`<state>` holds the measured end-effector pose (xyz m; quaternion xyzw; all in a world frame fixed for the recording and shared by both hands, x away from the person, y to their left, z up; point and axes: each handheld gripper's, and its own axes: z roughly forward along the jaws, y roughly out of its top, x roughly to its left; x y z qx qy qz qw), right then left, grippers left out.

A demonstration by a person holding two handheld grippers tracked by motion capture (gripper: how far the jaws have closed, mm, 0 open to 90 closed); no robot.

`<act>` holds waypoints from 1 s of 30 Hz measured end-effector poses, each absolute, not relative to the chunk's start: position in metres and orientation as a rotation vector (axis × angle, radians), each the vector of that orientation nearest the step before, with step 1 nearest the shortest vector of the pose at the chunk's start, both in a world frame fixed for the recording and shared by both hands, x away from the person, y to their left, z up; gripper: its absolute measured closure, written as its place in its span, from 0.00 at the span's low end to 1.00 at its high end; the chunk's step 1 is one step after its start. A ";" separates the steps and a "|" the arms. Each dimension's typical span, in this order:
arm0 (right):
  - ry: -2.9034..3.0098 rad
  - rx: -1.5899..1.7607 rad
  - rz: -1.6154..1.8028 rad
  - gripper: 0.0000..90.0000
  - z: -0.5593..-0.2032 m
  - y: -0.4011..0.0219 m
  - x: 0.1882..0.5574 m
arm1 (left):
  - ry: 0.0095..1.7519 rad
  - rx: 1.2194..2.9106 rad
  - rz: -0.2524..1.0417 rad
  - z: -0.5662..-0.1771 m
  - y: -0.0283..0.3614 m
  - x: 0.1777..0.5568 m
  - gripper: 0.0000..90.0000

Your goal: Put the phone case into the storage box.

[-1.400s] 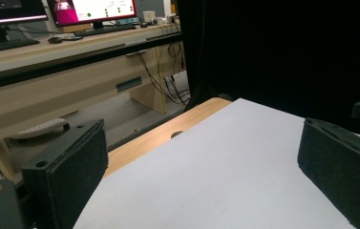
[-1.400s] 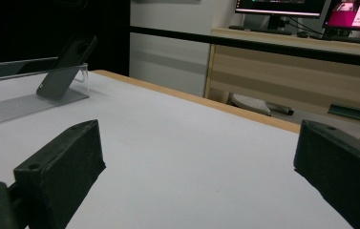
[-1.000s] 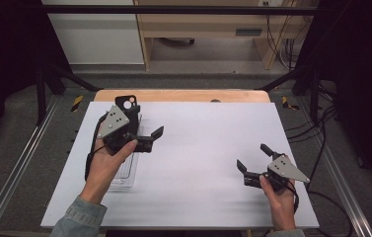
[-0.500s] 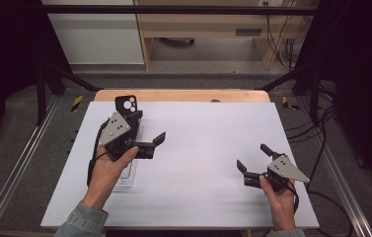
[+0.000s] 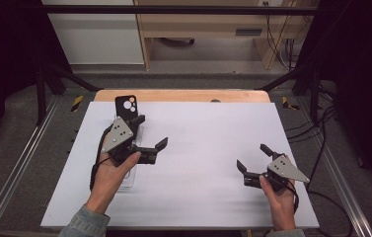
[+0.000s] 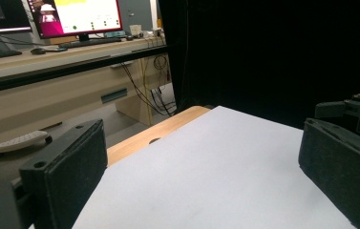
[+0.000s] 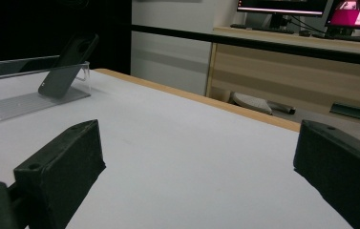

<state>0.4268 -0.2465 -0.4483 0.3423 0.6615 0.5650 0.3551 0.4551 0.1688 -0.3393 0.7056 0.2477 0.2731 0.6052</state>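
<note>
A black phone leans upright at the far end of a clear ridged rack on the left of the white table. My left gripper hovers over that rack, just in front of the phone, open with nothing between its jaws. My right gripper rests open near the front right, also holding nothing. In the right gripper view the phone and the rack lie far off to the left of its open jaws. In the left gripper view its open jaws face bare white table.
A strip of the wooden tabletop shows behind the white sheet. Metal rails run along both sides, and cables trail on the floor at the right. A desk with monitors stands beyond the table.
My left gripper has drifted a little toward the person's side, staying open above the rack. The right gripper has not moved.
</note>
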 end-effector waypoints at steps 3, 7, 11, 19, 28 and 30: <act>1.710 0.885 1.459 0.04 -0.448 -0.247 0.427 | 0.573 1.632 0.629 -0.341 0.169 0.454 0.02; 1.711 0.884 1.458 0.04 -0.448 -0.246 0.427 | 0.573 1.632 0.626 -0.344 0.169 0.452 0.02; 1.711 0.883 1.459 0.04 -0.449 -0.246 0.427 | 0.576 1.628 0.623 -0.346 0.170 0.450 0.02; 1.712 0.884 1.458 0.04 -0.449 -0.246 0.427 | 0.574 1.617 0.620 -0.348 0.171 0.448 0.02; 1.712 0.885 1.459 0.04 -0.448 -0.247 0.427 | 0.571 1.601 0.618 -0.351 0.174 0.446 0.02; 1.711 0.883 1.459 0.04 -0.448 -0.247 0.427 | 0.569 1.598 0.621 -0.352 0.174 0.445 0.02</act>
